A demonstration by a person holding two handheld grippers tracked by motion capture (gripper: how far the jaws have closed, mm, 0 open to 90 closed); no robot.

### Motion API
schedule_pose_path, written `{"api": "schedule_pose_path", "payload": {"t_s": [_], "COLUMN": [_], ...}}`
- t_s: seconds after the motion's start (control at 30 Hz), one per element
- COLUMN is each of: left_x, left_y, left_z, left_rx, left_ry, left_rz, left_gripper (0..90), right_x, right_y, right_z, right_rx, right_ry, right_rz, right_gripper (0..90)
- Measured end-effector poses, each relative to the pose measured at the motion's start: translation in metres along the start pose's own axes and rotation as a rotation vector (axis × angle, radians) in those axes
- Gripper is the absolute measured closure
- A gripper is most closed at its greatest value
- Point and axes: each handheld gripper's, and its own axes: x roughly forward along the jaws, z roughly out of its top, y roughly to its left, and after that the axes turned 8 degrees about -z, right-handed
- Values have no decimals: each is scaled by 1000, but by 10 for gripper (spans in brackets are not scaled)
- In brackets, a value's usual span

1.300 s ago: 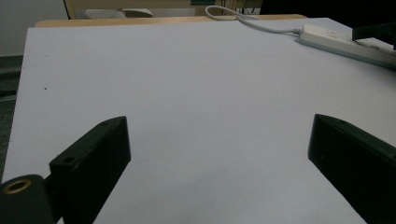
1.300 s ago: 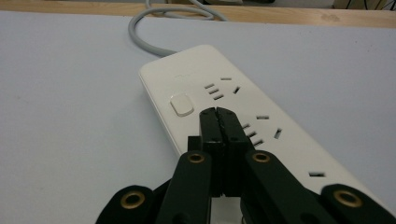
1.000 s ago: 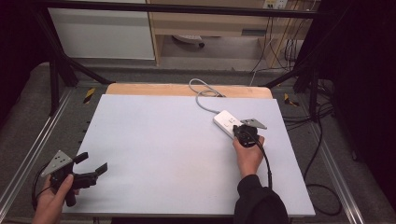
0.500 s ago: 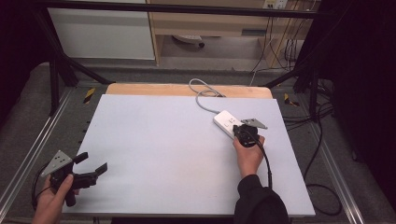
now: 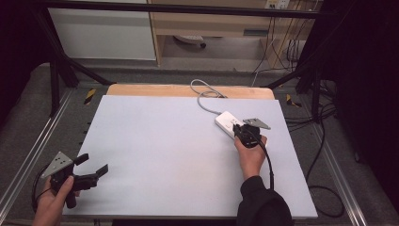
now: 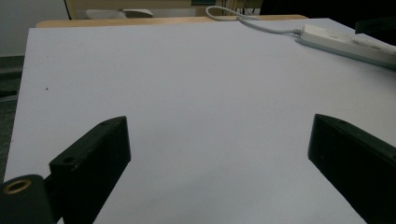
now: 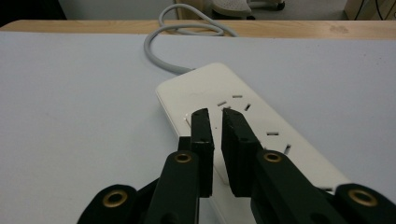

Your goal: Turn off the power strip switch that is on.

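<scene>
The right gripper [image 7: 215, 116] view shows its jaws nearly closed, holding nothing, over the power strip [image 7: 243, 135]. The left gripper [image 5: 91, 167] is wide open, empty, near the table [image 5: 155, 141] front-left edge.

Left tongs [image 5: 91, 170] spread wide, right tongs [image 7: 215, 122] nearly closed

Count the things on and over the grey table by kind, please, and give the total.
White power strip with its grey cord: 1
Hand-held gripper: 2, the left hand-held gripper and the right hand-held gripper
Total: 3
</scene>
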Motion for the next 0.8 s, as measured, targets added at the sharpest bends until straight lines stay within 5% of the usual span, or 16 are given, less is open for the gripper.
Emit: {"api": "schedule_pose_path", "payload": {"t_s": [0.2, 0.37, 0.63, 0.8], "left_x": [0, 0, 0, 0], "left_y": [0, 0, 0, 0], "left_z": [0, 0, 0, 0], "left_rx": [0, 0, -2, 2], "left_ry": [-1, -1, -1, 3], "left_rz": [0, 1, 0, 1], "left_gripper": [58, 58, 58, 58], "right_x": [-1, 1, 1, -1], "right_y": [2, 4, 0, 0], "right_z": [3, 4, 6, 7], "right_rx": [-5, -17, 33, 31], "right_ry": [-7, -40, -8, -11], "right_rz": [16, 39, 44, 54], "right_gripper": [725, 556, 286, 204]}}
